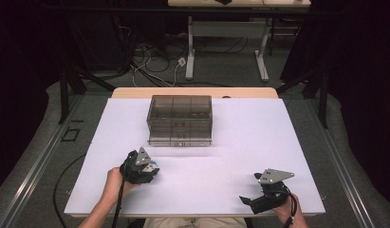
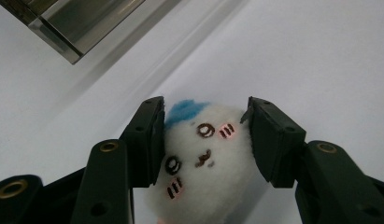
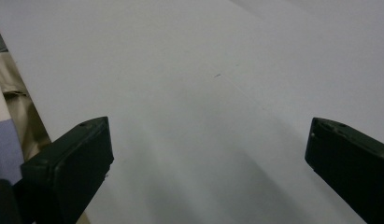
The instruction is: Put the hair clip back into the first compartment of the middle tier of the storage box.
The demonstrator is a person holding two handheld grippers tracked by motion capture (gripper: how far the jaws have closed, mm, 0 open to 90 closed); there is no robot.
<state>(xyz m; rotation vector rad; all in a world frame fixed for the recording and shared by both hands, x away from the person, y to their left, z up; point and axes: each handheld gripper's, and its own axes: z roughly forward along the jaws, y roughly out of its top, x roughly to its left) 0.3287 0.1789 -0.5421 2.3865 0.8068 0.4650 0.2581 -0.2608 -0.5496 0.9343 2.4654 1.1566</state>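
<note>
The left claw (image 2: pixel 203 135) grips a white plush toy (image 2: pixel 206 158) with a blue tuft, both pads pressed to its sides, toward the bench's (image 1: pixel 259 142) near left corner. The right claw (image 3: pixel 206 158) stands wide open near the near right corner. A smoky compartment box (image 1: pixel 180 119) sits mid-bench toward the far edge.

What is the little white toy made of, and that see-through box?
The white toy looks like soft fuzzy plush: fluffy edges, stitched-looking face, blue tuft. The box seems hard, smoky clear plastic with a glossy finish: you can see its compartments through the walls.
</note>
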